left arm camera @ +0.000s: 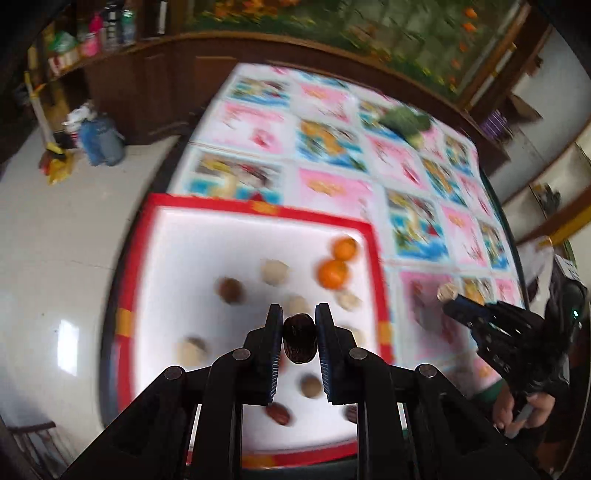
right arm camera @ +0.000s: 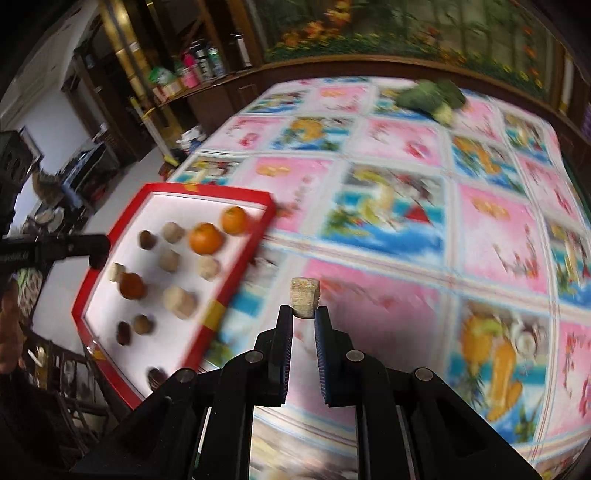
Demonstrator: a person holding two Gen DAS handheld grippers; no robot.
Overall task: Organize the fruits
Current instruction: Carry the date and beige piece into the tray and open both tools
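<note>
My left gripper (left arm camera: 299, 317) is shut on a dark brown wrinkled date (left arm camera: 299, 338) and hangs over the red-rimmed white tray (left arm camera: 184, 240). In the tray lie two oranges (left arm camera: 333, 273), several pale lumps (left arm camera: 275, 272) and several dark brown fruits (left arm camera: 229, 290). My right gripper (right arm camera: 304, 312) is shut on a pale beige cube-shaped piece (right arm camera: 304, 297), above the patterned tablecloth to the right of the tray (right arm camera: 92, 325). The right gripper (left arm camera: 448, 297) also shows in the left wrist view with its pale piece at the tip. The left gripper (right arm camera: 99, 251) enters the right wrist view over the tray's left side.
A pink and blue picture tablecloth (right arm camera: 406, 221) covers the table. A head of broccoli (right arm camera: 432, 96) lies at the table's far side. Wooden cabinets with bottles (left arm camera: 107, 29) line the wall beyond; a white floor (left arm camera: 55, 258) lies left of the table.
</note>
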